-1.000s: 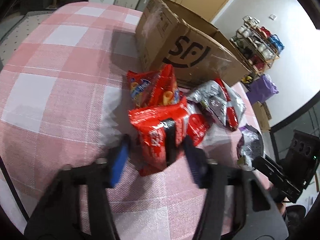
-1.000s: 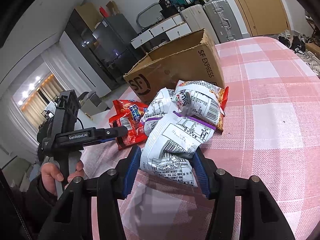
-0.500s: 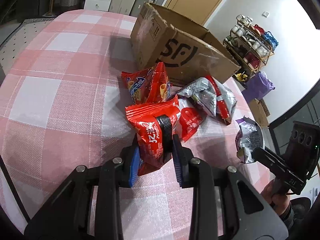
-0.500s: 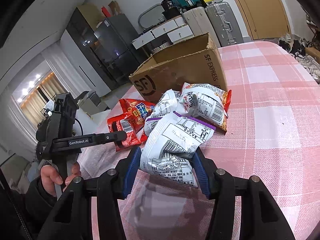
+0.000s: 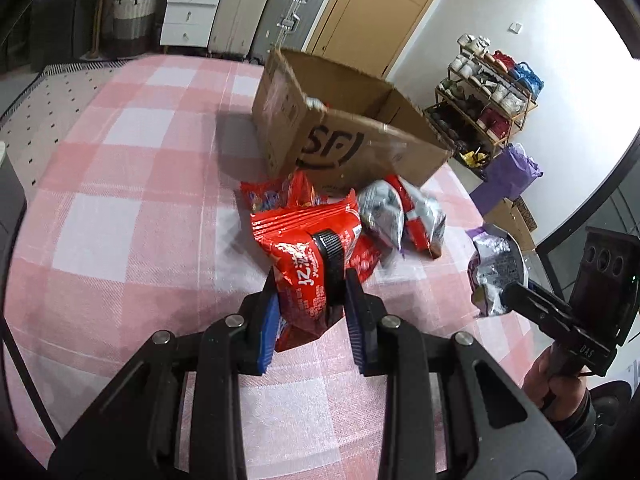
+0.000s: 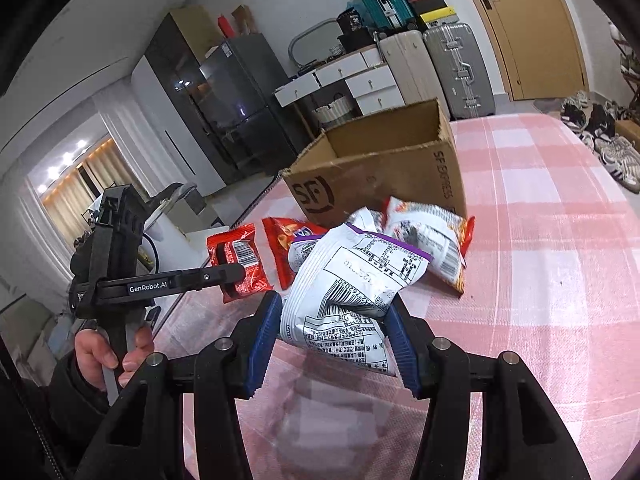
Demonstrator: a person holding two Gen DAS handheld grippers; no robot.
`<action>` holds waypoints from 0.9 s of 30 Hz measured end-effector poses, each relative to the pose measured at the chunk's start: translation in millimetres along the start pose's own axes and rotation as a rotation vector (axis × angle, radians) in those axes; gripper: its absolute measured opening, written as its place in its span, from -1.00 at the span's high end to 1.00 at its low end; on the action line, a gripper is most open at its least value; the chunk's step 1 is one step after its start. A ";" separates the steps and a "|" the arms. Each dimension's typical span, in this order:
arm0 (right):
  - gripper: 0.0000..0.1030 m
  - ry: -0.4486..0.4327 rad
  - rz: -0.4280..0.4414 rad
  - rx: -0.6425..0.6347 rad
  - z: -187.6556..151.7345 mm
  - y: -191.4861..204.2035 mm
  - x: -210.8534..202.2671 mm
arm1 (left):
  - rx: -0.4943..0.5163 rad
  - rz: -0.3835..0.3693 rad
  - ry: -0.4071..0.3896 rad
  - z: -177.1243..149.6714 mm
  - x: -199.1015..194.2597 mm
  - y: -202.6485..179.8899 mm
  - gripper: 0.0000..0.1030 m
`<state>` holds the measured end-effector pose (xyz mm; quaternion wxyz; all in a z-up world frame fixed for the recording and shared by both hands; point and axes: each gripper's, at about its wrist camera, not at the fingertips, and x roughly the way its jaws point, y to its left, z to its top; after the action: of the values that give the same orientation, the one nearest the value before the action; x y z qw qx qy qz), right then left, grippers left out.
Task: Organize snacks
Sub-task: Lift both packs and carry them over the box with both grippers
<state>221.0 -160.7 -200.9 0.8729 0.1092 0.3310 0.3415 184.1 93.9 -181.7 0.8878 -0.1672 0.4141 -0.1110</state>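
Red snack bag (image 5: 304, 280), upright, long axis vertical

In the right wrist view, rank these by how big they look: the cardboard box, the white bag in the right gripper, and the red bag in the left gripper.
1. cardboard box and white bag: look alike; the bag is nearer the camera, so unsure.
2. red bag: clearly smallest.

Suitcases (image 6: 456, 68), drawers (image 5: 192, 12), shoe rack (image 5: 486, 94)

Left tool (image 5: 310, 312) now shut on red packet (image 5: 308, 276) (lifted)
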 end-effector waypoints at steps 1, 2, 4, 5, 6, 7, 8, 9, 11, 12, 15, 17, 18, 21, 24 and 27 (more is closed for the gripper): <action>-0.03 0.000 0.004 -0.011 2.3 2.7 -0.7 | -0.005 -0.004 -0.005 3.1 -3.7 1.7 0.49; -0.03 -0.005 0.007 -0.023 5.4 6.2 -2.2 | -0.007 -0.006 -0.008 6.5 -8.2 3.1 0.49; -0.03 -0.019 0.022 -0.038 12.0 11.5 -5.4 | 0.002 0.002 -0.020 11.8 -16.2 2.8 0.49; -0.03 -0.023 0.030 -0.041 14.6 13.4 -6.9 | 0.012 0.006 -0.026 15.0 -20.7 1.0 0.49; -0.03 -0.029 0.033 -0.046 17.7 15.2 -7.9 | 0.021 0.007 -0.033 17.9 -25.7 -0.7 0.49; -0.03 -0.033 0.035 -0.054 21.1 17.3 -8.7 | 0.027 0.008 -0.037 20.6 -28.2 -2.8 0.49; -0.03 -0.037 0.036 -0.060 24.3 19.2 -9.8 | 0.037 0.011 -0.043 24.6 -32.7 -5.4 0.49; -0.03 -0.042 0.036 -0.067 27.6 21.1 -10.8 | 0.044 0.013 -0.048 28.1 -36.2 -7.0 0.49; -0.03 -0.051 0.040 -0.081 34.7 24.9 -13.7 | 0.057 0.016 -0.057 36.2 -44.7 -11.4 0.49; -0.03 -0.056 0.039 -0.088 37.7 26.4 -15.1 | 0.061 0.016 -0.061 39.6 -48.1 -13.2 0.49; -0.03 -0.071 0.040 -0.107 48.5 30.8 -19.0 | 0.074 0.013 -0.072 52.8 -56.2 -21.8 0.49; -0.03 -0.081 0.041 -0.113 56.7 32.2 -21.5 | 0.085 0.010 -0.075 61.8 -59.0 -29.6 0.49; -0.03 -0.086 0.043 -0.114 60.3 32.6 -22.8 | 0.088 0.008 -0.079 65.2 -62.2 -31.8 0.49; -0.03 -0.098 0.042 -0.119 74.1 33.5 -25.5 | 0.103 0.005 -0.086 77.4 -69.0 -39.1 0.49; -0.03 -0.108 0.042 -0.127 88.8 34.7 -27.7 | 0.114 0.004 -0.086 91.8 -72.7 -47.4 0.49; -0.03 -0.120 0.041 -0.146 102.3 37.6 -29.4 | 0.114 0.002 -0.088 103.2 -72.5 -58.4 0.49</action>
<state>252.0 -148.8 -92.9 0.8895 0.0724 0.2502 0.3755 214.5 85.7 -46.3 0.9134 -0.1206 0.3677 -0.1262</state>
